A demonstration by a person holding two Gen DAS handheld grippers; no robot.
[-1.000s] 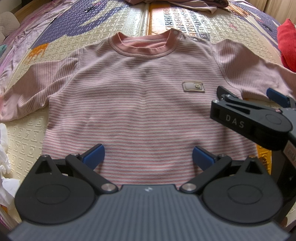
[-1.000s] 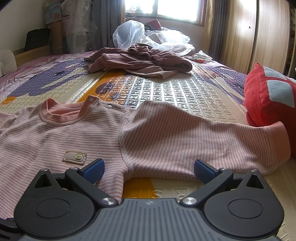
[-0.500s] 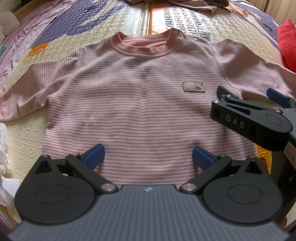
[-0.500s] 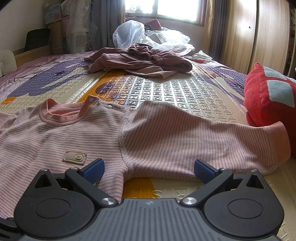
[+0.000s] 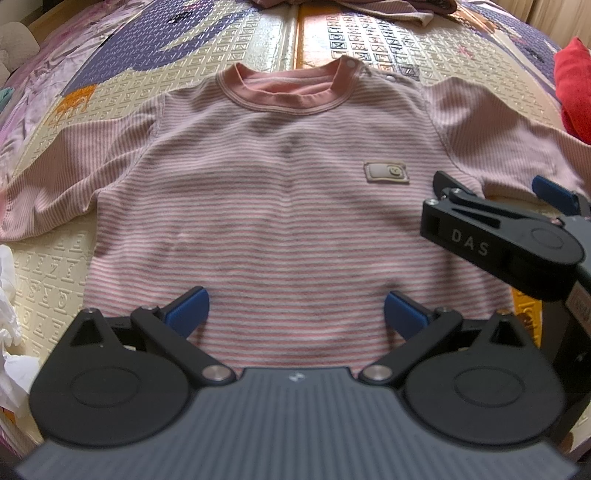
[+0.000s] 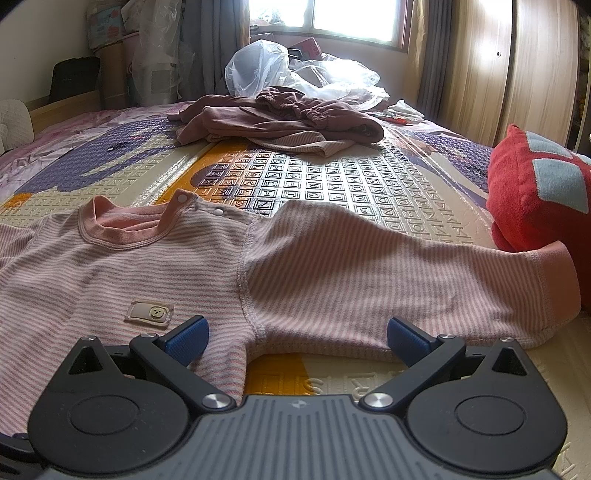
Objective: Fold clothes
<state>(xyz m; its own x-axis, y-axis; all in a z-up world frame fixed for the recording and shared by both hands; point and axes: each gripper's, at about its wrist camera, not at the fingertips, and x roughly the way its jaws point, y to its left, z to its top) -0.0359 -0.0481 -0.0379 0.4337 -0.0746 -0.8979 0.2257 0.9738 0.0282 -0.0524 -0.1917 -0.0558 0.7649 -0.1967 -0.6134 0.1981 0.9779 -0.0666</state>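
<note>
Shirt (image 5: 280,206) lies flat on the mat (image 6: 332,192); your left gripper (image 5: 295,314) and right gripper (image 6: 295,332) hover, jaws spread, empty.

The right claw (image 6: 295,334) gapes wide over the striped shirt (image 6: 155,273) spread flat on the play mat (image 6: 332,184), at its armpit.

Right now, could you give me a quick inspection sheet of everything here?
Surface: patterned mat on a bed.
Job's things: striped shirt spread flat, front up, both sleeves out.
Clutter: heap of clothes, plastic bags, red cushion, white cloth.
Grippers: left gripper open over the shirt's hem; right gripper open at the shirt's armpit, holding nothing.
Cables: nothing seen.
Surroundings: window, curtains, wooden wardrobe.
</note>
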